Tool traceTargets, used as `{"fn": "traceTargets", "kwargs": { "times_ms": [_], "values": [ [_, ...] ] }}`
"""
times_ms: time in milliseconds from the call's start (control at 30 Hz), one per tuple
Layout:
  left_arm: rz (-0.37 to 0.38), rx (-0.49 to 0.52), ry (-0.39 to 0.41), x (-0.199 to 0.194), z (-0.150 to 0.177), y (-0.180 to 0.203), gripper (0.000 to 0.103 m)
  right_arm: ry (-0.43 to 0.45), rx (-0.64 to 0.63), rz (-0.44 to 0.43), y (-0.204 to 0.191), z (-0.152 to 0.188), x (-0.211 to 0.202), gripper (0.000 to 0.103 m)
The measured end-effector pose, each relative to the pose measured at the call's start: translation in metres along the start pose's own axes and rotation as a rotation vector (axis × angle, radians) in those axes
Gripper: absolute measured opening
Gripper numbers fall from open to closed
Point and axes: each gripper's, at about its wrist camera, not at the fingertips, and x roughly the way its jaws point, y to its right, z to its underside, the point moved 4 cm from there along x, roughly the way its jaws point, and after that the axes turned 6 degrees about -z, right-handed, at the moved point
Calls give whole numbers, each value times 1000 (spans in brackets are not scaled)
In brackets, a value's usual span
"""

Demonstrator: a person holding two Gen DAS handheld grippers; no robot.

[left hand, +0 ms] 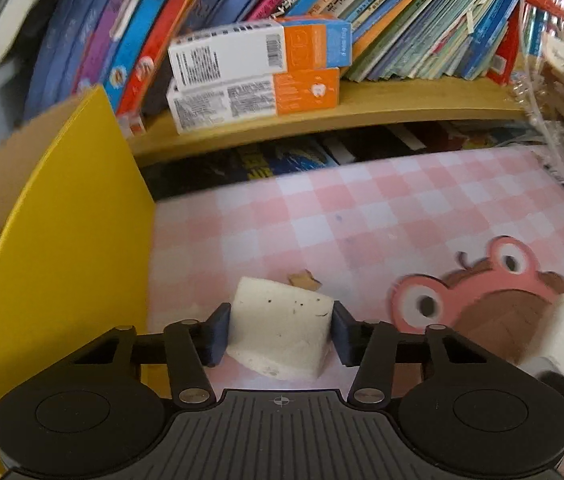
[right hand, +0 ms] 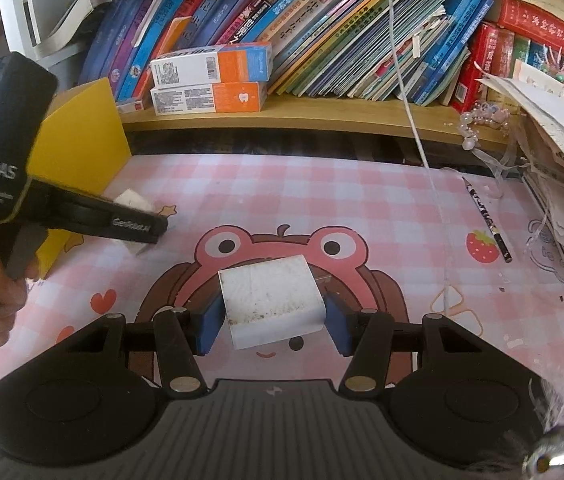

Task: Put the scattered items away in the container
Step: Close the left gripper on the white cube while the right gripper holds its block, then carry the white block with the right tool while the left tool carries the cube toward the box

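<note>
Seemingly both tools, left (left hand: 280, 330) and right (right hand: 272, 318), clasp white blocks

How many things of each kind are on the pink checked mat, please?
White blocks: 2 (one between the right gripper's fingers, one between the left gripper's)
Yellow boxes: 1
Pencils: 1
Total: 4
</note>
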Motion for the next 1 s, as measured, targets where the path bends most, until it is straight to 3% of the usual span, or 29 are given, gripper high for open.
{"fn": "traceTargets", "kwargs": {
  "times_ms": [500, 733, 1000],
  "values": [
    [110, 130, 132, -111, 36, 7, 46, 32, -16, 18, -14, 10, -45, 52],
    [117, 144, 193, -164, 65, -6, 46, 47, -44, 16, -35, 19, -74, 52],
    [115, 134, 238, -197, 83, -28, 46, 60, -77, 12, -62, 27, -97, 52]
  ]
}}
